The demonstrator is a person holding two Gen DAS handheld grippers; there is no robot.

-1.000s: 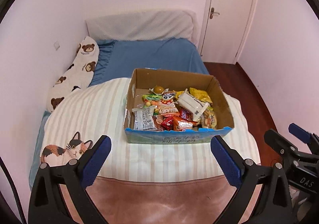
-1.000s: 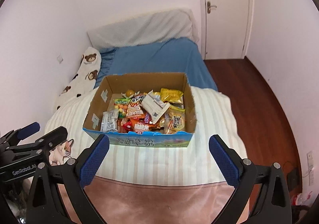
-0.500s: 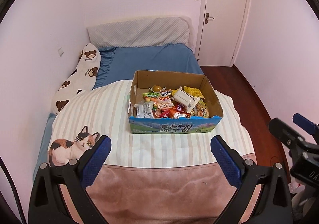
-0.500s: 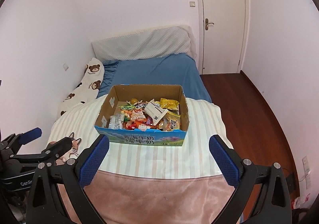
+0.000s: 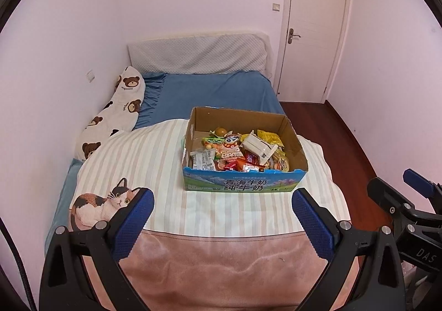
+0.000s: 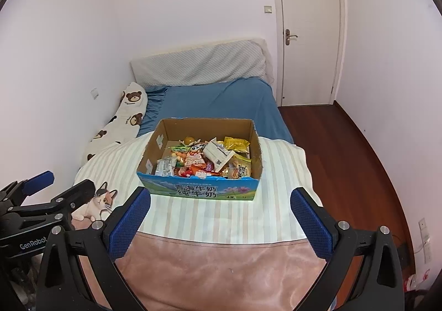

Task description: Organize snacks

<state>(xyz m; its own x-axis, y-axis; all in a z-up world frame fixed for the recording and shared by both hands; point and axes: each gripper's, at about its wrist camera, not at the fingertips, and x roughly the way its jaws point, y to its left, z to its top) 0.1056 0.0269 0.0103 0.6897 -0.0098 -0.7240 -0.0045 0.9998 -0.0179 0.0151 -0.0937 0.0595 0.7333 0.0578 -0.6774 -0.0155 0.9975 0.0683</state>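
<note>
snack box (image 5: 243, 186) on the striped blanket (image 5: 154, 161), long side across, ahead of both claws, well apart | left gripper (image 5: 222, 224) jaws wide, empty | right gripper (image 6: 219, 224) likewise, seems squarer to it

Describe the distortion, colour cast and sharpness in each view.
Left wrist view: fisheye bends the door, dark corner vignette, pinkish cast on walls, snack box sharp. Right wrist view: same curved edges, cooler whiter walls, box sharp, no evident glare.
</note>
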